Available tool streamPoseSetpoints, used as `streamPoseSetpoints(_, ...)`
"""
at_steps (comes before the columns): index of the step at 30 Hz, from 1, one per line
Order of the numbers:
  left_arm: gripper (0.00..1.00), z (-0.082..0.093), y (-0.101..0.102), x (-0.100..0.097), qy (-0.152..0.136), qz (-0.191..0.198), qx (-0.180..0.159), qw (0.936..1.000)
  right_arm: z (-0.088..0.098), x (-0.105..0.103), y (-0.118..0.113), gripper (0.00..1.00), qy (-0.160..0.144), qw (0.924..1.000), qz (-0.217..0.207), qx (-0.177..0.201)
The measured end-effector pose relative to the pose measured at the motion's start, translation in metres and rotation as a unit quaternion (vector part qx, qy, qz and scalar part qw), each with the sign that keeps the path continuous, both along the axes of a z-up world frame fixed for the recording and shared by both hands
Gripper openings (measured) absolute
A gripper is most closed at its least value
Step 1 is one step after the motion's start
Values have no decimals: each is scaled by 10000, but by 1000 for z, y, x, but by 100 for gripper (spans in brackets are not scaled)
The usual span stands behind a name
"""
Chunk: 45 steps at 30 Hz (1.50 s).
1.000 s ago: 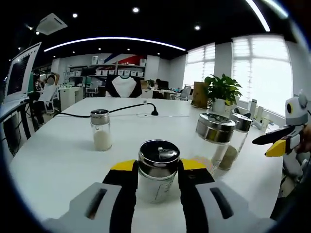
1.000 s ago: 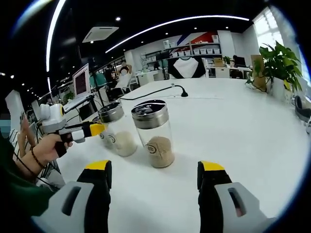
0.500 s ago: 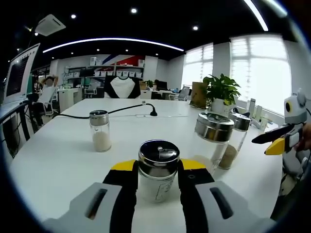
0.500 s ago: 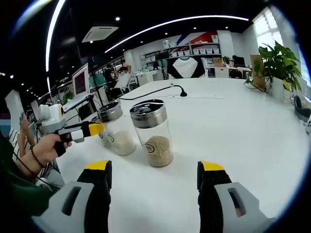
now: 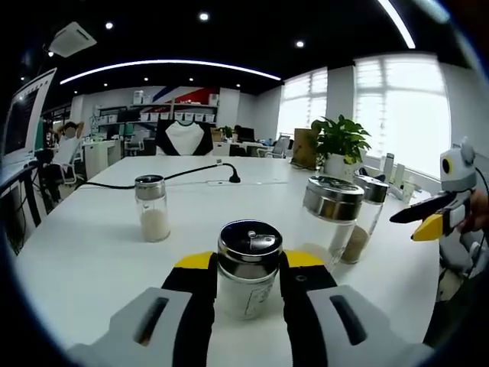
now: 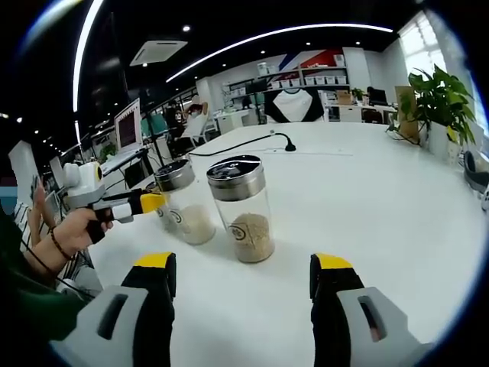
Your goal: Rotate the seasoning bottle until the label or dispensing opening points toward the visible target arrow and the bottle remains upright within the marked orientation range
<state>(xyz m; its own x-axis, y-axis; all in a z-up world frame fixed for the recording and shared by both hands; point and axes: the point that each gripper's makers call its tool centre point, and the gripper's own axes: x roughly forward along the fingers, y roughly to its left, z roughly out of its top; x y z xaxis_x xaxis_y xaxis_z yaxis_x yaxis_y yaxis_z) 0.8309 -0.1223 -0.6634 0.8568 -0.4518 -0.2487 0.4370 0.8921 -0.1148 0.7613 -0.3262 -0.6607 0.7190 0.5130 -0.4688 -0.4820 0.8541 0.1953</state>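
Jaws of my left gripper sit clamped on the seasoning bottle at lower centre of the left gripper view, yellow-tipped pads pressed to either side of its clear body just under the metal cap. The bottle stands upright on the white table, its printed label facing my camera. No target arrow is visible to me in either view.

I judge the bottle light and rigid — clear glass or hard plastic, I cannot tell which — with smooth walls that could slip in the pads if I twist fast. The present hold, mid-body below the cap, looks right to me: low enough to keep it from tipping, clear of the shiny lid.

Out from there, a taller jar with a steel lid stands right of centre, a second jar of brownish grains just behind it. A small shaker of white powder stands alone left of centre, with a black cable running across the table beyond and a potted plant at upper right.

My right gripper holds nothing, its jaws wide apart at the bottom of the right gripper view, well short of the two jars. At left edge there, my hand grips the left tool.
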Motion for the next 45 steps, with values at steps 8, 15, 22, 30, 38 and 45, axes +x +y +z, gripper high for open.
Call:
streamPoseSetpoints(8, 34, 0, -2, 0, -26, -309, -14, 9995, 0, 0, 0, 72, -1, 10000, 4, -11)
streamPoseSetpoints(15, 34, 0, -3, 1, -67, -601, -43, 9982, 0, -1, 0, 72, 12, 10000, 15, -33)
streamPoseSetpoints(22, 34, 1, -3, 0, -91, -901, -59, 9959, 0, -1, -1, 72, 15, 10000, -2, -39)
streamPoseSetpoints(30, 34, 2, -6, -1, -149, -1258, -117, 9919, 1, -2, 1, 72, 0, 10000, 33, -48)
streamPoseSetpoints(38, 34, 2, -7, -1, -160, -1476, -148, 9888, 5, -1, 2, 72, -100, 9999, 63, -15)
streamPoseSetpoints(45, 34, 1, -7, -1, -137, -1557, -103, 9876, 10, -1, 5, 73, -197, 9997, 126, -15)
